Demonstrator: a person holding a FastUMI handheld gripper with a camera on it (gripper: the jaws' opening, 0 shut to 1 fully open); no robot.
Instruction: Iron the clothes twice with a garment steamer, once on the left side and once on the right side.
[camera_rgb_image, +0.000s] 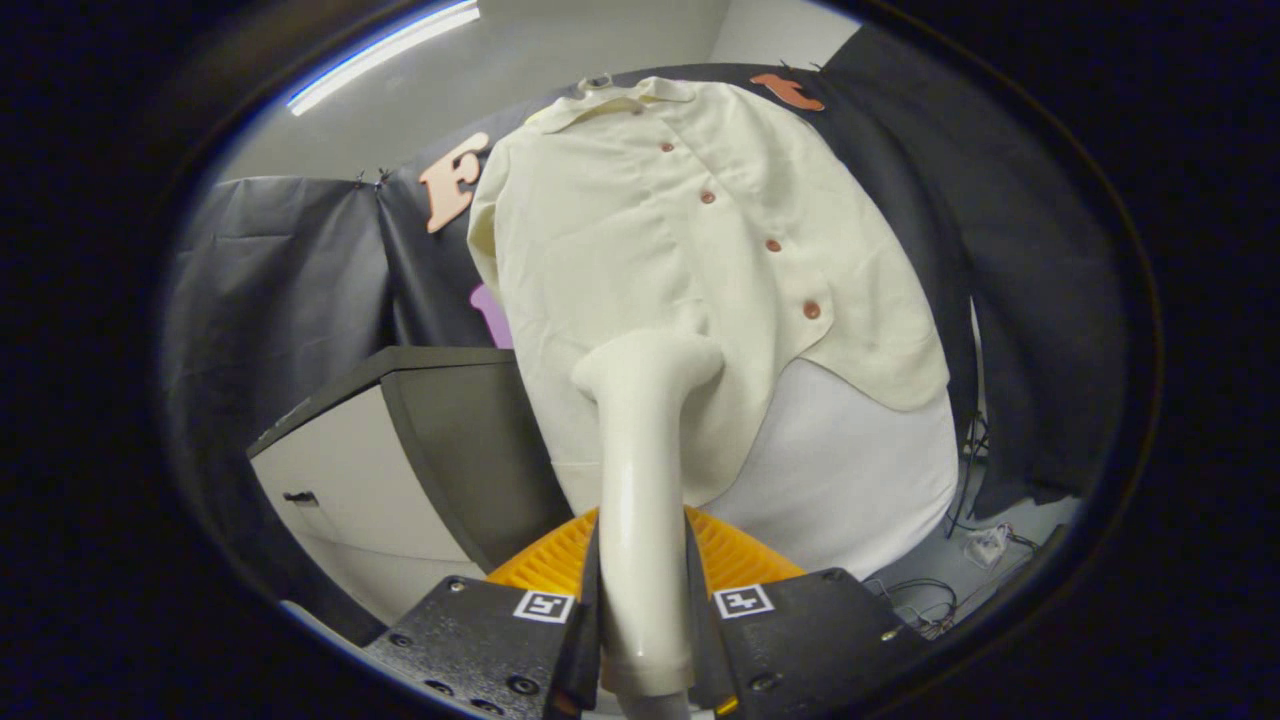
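Gripper view has the claw (643, 630) clamped on the garment steamer (640, 470), both fingers pressing its smooth, glossy handle, a rigid curved tube that looks light but slippery; holding it low on the straight neck seems wise. At 12 o'clock beyond its flared head hangs the shirt (690, 250), soft, cream, creased, buttoned.

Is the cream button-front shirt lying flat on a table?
No. The cream button-front shirt hangs upright against the black cloth wall, beyond the steamer head.
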